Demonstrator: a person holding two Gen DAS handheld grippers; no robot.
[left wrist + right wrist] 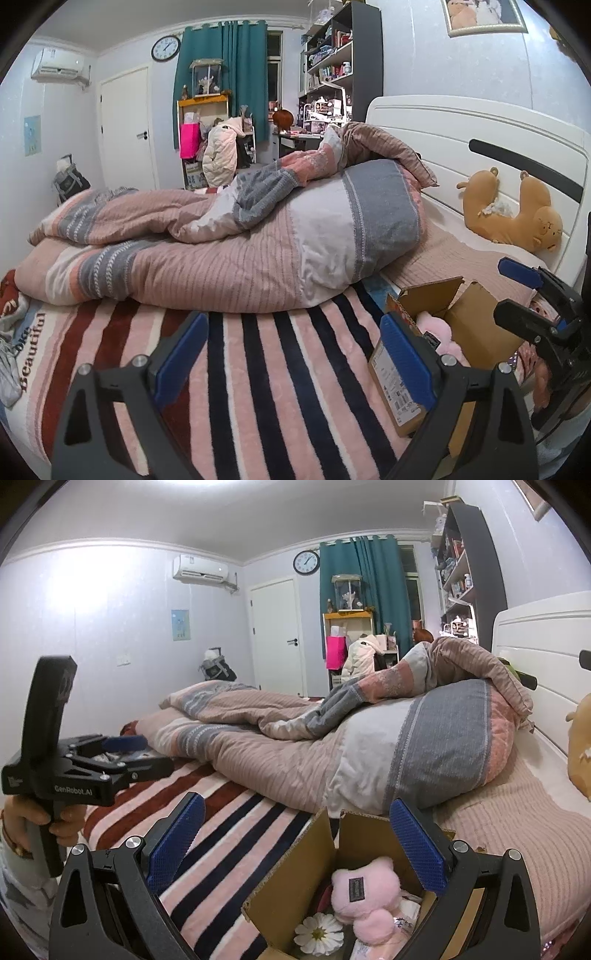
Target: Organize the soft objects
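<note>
My left tool [295, 354] stands wide apart, its blue pads [181, 354] spread over the striped blanket [258, 369] with nothing between them. The tip of the right-hand pad overlaps the near corner of the cardboard box [399, 387] in this view, but I cannot tell whether it touches.

My right tool [297, 843] is also spread wide and grips nothing; its pads [417, 849] frame the open top of the cardboard box [280, 897], which sits on the bed just below and ahead of the tool. From the right wrist I see the left tool [122, 746] off to the left, held by a hand [55, 819] on its grip, its blue pad over the blanket [229, 830].

Inside the box lies a pink plush toy [364, 897] with a dark label on its back, a white daisy-like flower [319, 932] beside it, and some pale packets underneath that I cannot identify. The left wrist view shows the same pink plush [439, 328] peeking out between the raised flaps.

Beyond the box, a rumpled pink, grey and white quilt [236, 258] is heaped across the middle of the bed. Near the white headboard [461, 147], a brown plush bear [517, 214] lies upside down on the pink sheet, well apart from the box.
</note>
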